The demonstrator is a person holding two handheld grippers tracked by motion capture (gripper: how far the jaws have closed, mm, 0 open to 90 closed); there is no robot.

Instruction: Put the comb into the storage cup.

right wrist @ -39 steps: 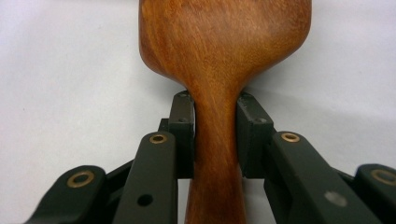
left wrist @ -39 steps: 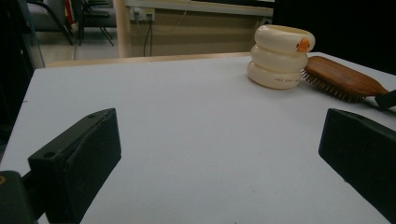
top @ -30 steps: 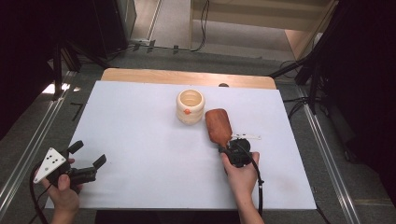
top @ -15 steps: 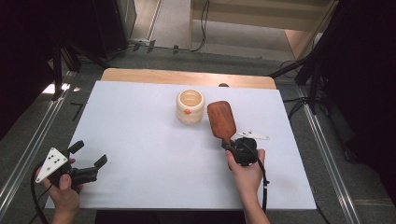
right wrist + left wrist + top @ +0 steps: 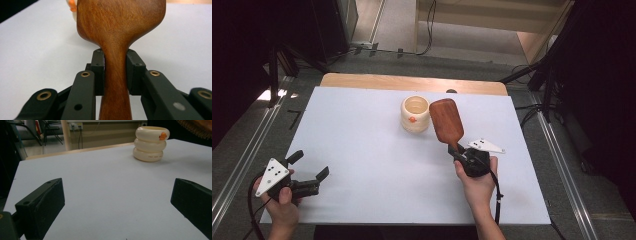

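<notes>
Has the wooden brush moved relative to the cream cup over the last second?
Yes. The wooden brush, clamped in the right gripper, has swung up and away from the person; its head now sits right beside the cream cup.

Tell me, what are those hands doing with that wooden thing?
A person holds a gripper in each hand. The right gripper is shut on the handle of a wooden hairbrush, holding it up beside a cream ring-shaped cup on the white table. In the right gripper view the handle sits clamped between both jaws. The left gripper rests open near the table's front left corner, holding nothing.
</notes>
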